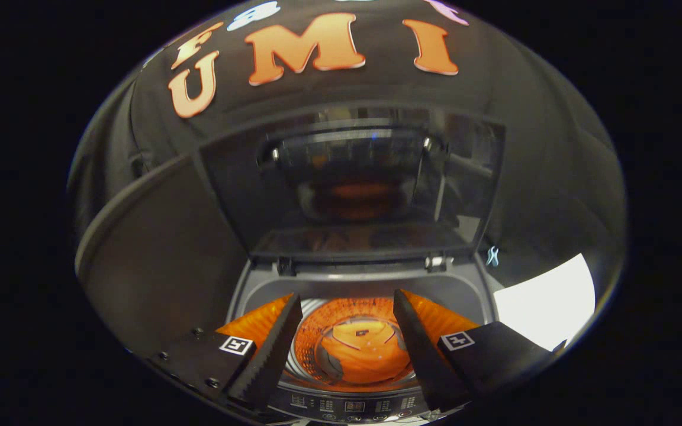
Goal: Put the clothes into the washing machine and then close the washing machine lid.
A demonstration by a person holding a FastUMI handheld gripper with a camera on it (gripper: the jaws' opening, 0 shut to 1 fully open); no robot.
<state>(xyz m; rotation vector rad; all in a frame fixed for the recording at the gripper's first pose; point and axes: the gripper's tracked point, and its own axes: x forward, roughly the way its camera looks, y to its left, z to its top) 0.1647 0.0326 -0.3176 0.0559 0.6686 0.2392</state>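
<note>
One orange garment [364, 355] lay inside the drum [317, 331]; gripper [347, 307] spread, empty, above it; lid [353, 189] upright, closing likely next.

A recording booth set up as a laundry corner: black cloth wall [530, 148] behind a top-loading washing machine [353, 284].

Gripper [347, 305] jaws spread wide — holding nothing.
</note>
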